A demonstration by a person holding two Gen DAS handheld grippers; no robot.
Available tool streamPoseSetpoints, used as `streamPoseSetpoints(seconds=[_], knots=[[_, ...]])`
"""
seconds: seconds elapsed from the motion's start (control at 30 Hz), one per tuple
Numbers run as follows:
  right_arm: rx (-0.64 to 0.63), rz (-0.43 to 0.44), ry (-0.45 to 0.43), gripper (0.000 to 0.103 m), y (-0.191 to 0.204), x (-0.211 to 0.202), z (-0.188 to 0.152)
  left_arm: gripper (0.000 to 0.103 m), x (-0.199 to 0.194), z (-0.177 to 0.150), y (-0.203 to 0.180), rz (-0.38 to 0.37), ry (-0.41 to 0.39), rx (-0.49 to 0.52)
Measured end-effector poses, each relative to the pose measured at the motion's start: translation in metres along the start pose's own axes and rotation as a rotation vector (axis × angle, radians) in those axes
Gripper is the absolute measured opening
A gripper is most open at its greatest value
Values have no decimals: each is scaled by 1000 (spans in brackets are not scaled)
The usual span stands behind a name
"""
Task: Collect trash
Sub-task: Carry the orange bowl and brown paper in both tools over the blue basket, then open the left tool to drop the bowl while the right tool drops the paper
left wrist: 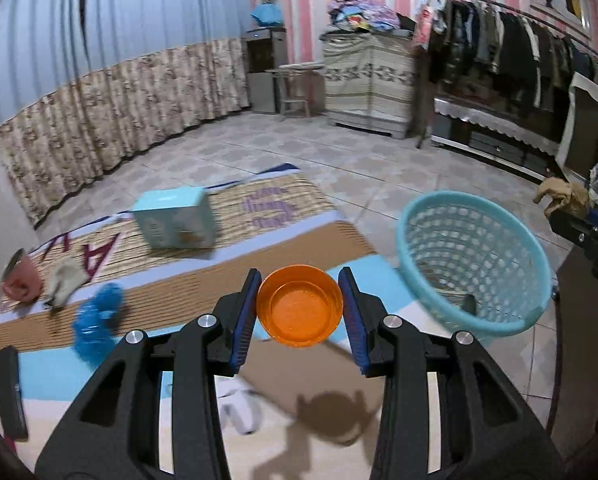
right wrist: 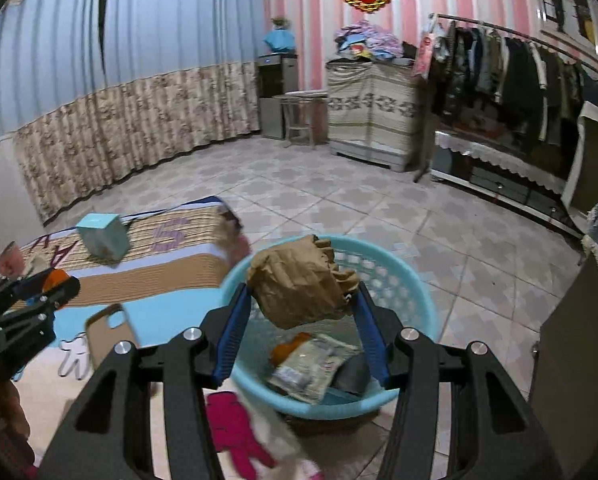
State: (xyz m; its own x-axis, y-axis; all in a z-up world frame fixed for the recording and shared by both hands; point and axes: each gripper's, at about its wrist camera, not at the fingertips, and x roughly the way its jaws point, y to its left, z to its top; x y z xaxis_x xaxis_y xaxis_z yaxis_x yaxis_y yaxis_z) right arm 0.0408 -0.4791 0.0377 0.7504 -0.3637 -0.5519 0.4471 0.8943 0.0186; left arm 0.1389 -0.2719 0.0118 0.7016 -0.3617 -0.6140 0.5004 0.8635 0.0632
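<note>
Right now, in the left wrist view, a pink mug (left wrist: pixel 19 280) lies at the far left edge on the striped mat (left wrist: pixel 299 208), with a crumpled blue scrap (left wrist: pixel 97 322) just right of it and a teal box (left wrist: pixel 175 218) further up. At bottom centre the left gripper (left wrist: pixel 299 310) has its blue pads pressed on either side of an orange plastic cup (left wrist: pixel 299 310). Right of it stands the teal laundry basket (left wrist: pixel 475 264) on the tiled floor.

Over in the right wrist view, a pink glove (right wrist: pixel 235 428) lies at lower left of centre. The right gripper (right wrist: pixel 301 296) clamps a crumpled brown paper bag (right wrist: pixel 301 280) directly above the basket's opening, where wrappers (right wrist: pixel 311 368) already lie inside.
</note>
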Motion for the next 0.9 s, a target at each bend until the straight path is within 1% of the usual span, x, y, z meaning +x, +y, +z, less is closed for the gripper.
streamPoseSetpoints(seconds=[0.07, 0.13, 0.27, 0.37, 0.5, 0.63, 0.73, 0.77, 0.83, 0.9], knots=[[-3, -29, -2, 52, -9, 3, 0, 39, 7, 1, -16, -8, 5, 26], [16, -35, 8, 52, -19, 8, -2, 39, 15, 3, -31, -25, 11, 46], [47, -43, 24, 52, -39, 18, -4, 39, 33, 13, -57, -77, 30, 53], [59, -47, 28, 52, -47, 24, -3, 39, 44, 19, -74, -91, 35, 68], [76, -53, 32, 52, -60, 30, -1, 39, 60, 30, -92, -134, 57, 59], [94, -49, 39, 52, -68, 39, 1, 39, 67, 38, -113, -137, 49, 98], [97, -47, 45, 52, -70, 43, 0, 40, 70, 43, -118, -131, 51, 111], [96, -47, 47, 52, -70, 45, 0, 44, 71, 44, -118, -132, 56, 110], [97, -46, 48, 52, -71, 46, 1, 67, 73, 45, -115, -116, 51, 94], [96, -45, 51, 52, -71, 49, 1, 71, 71, 46, -113, -99, 38, 88]])
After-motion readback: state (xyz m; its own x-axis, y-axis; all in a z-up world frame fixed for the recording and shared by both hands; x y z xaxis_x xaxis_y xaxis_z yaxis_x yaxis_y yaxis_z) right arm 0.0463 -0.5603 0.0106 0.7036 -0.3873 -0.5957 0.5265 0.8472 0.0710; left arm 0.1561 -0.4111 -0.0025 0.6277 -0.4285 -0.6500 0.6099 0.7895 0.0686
